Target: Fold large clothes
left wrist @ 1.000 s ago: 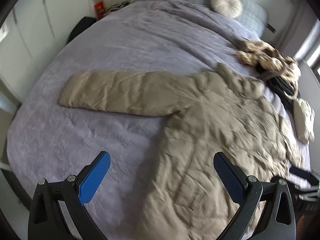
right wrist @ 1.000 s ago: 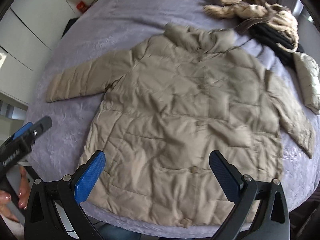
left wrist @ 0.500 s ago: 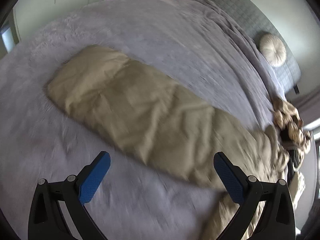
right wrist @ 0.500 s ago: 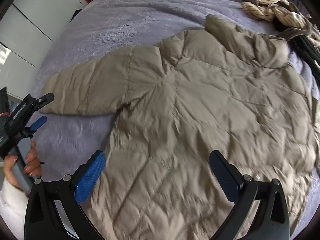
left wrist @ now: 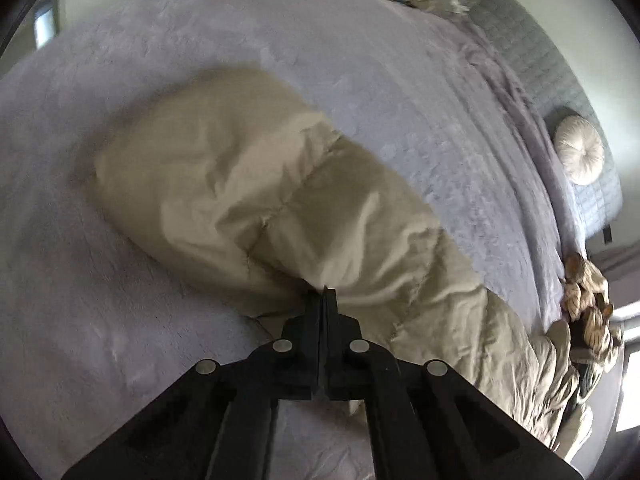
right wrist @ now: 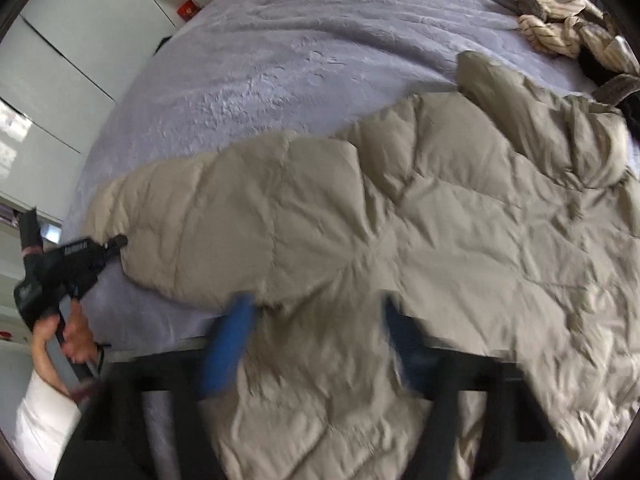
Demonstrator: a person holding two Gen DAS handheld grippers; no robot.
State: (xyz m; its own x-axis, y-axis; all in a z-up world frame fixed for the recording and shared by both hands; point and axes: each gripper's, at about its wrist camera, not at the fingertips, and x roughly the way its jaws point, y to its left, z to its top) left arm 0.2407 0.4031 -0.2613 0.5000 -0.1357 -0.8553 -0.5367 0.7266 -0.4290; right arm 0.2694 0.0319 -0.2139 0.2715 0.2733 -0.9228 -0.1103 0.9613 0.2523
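On the lilac bed, the beige puffer coat lies spread flat, its sleeve stretched out sideways. A second ago both claws hung wide above it. Now the left claw is pinched fully together on the sleeve's near edge, and the right claw is closing over the fabric by the armpit. Probably the sleeve is about to be folded inward.

Left gripper dropped to sleeve, fingers now clamped; right gripper closing over jacket.
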